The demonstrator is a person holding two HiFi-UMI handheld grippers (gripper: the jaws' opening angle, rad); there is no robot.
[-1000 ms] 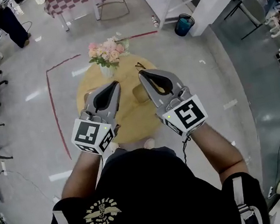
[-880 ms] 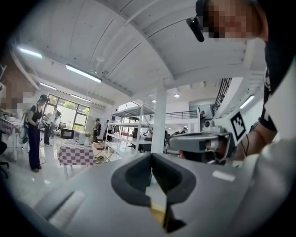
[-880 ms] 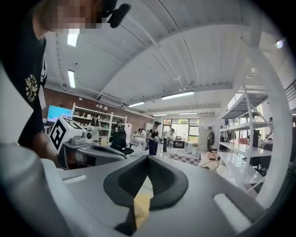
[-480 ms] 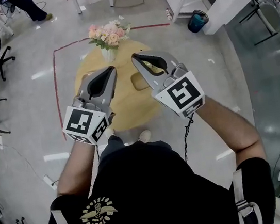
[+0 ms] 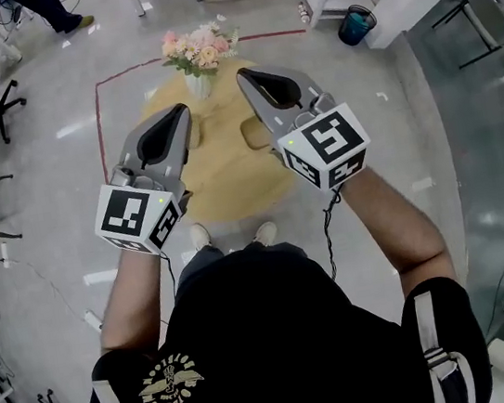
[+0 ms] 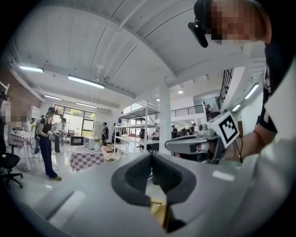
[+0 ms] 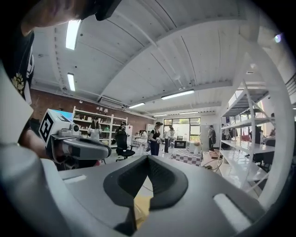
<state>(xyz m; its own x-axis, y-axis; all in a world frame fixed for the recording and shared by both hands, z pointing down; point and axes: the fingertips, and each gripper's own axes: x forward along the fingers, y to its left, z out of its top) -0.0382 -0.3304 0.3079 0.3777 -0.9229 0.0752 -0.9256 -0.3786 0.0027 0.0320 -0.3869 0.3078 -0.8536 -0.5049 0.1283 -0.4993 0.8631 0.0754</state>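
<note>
Both clenched empty: left hand-held gripper (image 5: pixel 184 108) and right hand-held gripper (image 5: pixel 241 74) above table (image 5: pixel 221 183), vase (image 5: pixel 199 84) beyond.

The head camera is looking steeply down from above the person, taking in the left gripper (image 5: pixel 184 108), the right gripper (image 5: pixel 240 74) and the round wooden table (image 5: pixel 222 186) well below them. Each gripper camera is riding close behind its own jaws, facing out across the hall and tilting up towards the ceiling. Each is catching the other gripper at its side, and both are sharing the far checkered table (image 6: pixel 85 156).
</note>
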